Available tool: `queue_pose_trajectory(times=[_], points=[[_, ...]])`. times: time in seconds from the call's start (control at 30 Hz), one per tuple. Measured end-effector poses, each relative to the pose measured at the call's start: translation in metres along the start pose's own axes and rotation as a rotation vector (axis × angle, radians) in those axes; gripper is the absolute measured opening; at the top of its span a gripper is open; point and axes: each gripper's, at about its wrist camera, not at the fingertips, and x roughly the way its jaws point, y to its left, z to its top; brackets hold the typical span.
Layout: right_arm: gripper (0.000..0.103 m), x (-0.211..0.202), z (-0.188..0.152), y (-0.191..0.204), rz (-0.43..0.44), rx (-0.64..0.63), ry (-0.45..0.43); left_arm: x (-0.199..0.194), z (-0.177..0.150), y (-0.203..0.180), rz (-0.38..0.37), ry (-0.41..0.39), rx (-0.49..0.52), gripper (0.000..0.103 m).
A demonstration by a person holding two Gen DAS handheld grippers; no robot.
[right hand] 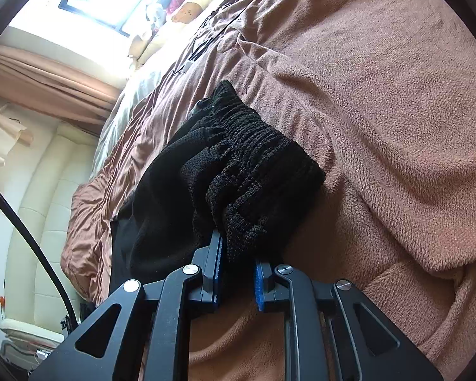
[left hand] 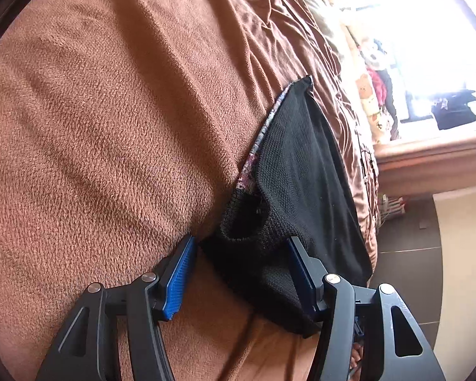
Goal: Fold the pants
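Observation:
Black knit pants (left hand: pixel 301 165) lie on a brown fleece blanket (left hand: pixel 111 127), with a patterned strip (left hand: pixel 260 133) along one edge. My left gripper (left hand: pixel 241 239) is open and straddles a rolled corner of the cloth. Its left blue pad (left hand: pixel 181 273) is bare and just off the fabric, while the right finger lies against it. In the right wrist view the pants (right hand: pixel 254 165) bunch up at their ribbed band. My right gripper (right hand: pixel 238 250) is shut on that bunch, a fold pinched between its pads.
The blanket (right hand: pixel 380 111) covers a bed whose edge drops to a dark tiled floor (left hand: pixel 406 231). A bright window (left hand: pixel 428 31), a brown curtain (right hand: pixel 47 76) and plush toys (right hand: pixel 190 3) are beyond. A black cable (right hand: pixel 31 238) hangs at the left.

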Motion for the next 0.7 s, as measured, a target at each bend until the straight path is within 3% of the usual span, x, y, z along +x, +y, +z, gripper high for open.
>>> queue_pose_trajectory(times=[0.1,0.17,0.27,0.37,0.7], points=[[0.015,0.004,0.001,0.001,0.0,0.007,0.003,0.001,-0.001,-0.005,0.0,-0.007,-0.012,0.056],[0.015,0.005,0.0,0.0,0.002,0.011,0.001,0.006,-0.004,-0.008,0.0,0.002,-0.013,0.031],[0.015,0.005,-0.001,-0.002,0.016,0.025,-0.002,0.012,-0.006,-0.009,0.021,-0.009,0.001,0.015],[0.013,0.002,-0.003,0.0,0.021,0.007,-0.022,0.008,-0.003,-0.01,0.031,-0.047,0.017,0.009],[0.011,-0.013,-0.016,0.008,0.079,-0.048,-0.062,-0.033,-0.007,-0.023,0.029,-0.133,0.069,0.007]])
